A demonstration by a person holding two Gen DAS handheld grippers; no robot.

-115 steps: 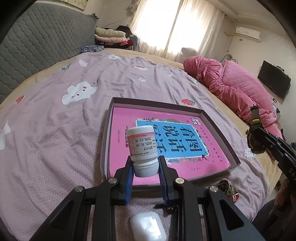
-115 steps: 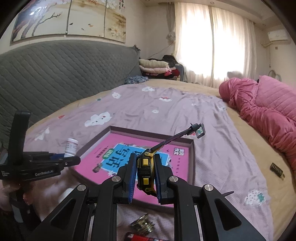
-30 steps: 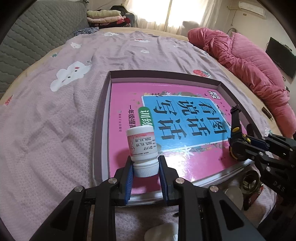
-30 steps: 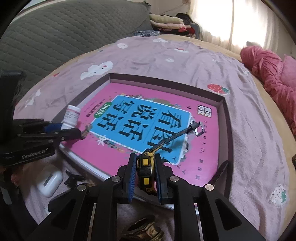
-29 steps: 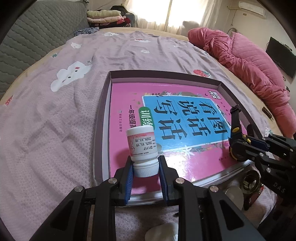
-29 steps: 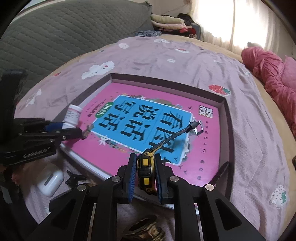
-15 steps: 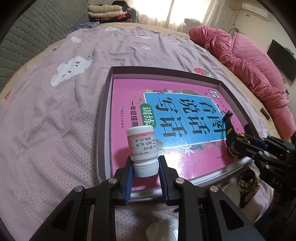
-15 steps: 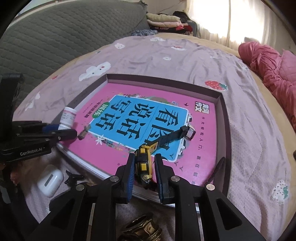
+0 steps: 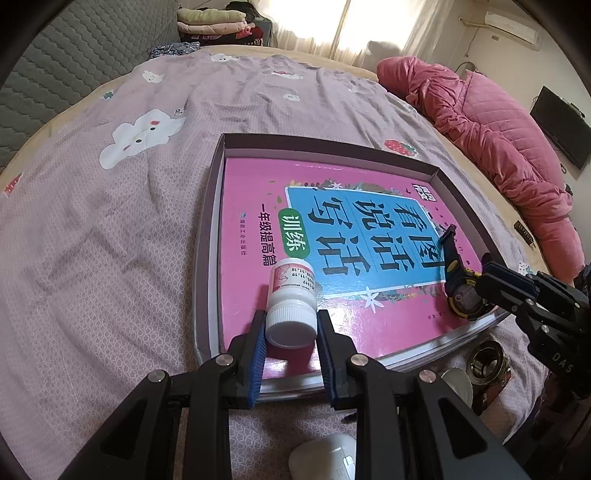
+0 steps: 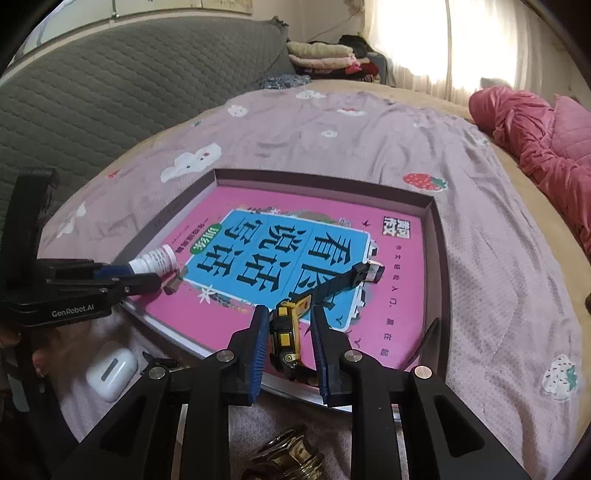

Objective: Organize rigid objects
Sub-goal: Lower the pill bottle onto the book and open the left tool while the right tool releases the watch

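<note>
Right jaws opening, watch let go onto book

Right gripper (image 10: 287, 334) pads now clear of the watch (image 10: 286, 338) between them; a second ago clamped. Left gripper (image 9: 291, 334) still pinches pill bottle (image 9: 292, 295), tipped lower over book (image 9: 332, 236).

You are working over a wide bed (image 9: 110, 221) dressed in a mauve sheet (image 10: 369, 140) printed with clouds and strawberries. Daylight is pouring through sheer curtains (image 9: 388, 29) at the window, washing out the far wall. A grey quilted headboard (image 10: 110, 92) is curving along one side, folded clothes (image 10: 325, 55) are sitting stacked beyond it, a pink quilted duvet (image 9: 498, 129) is lying bunched opposite, and a dark television (image 9: 561, 129) and an air conditioner (image 9: 511, 26) are hanging on the pale wall.
</note>
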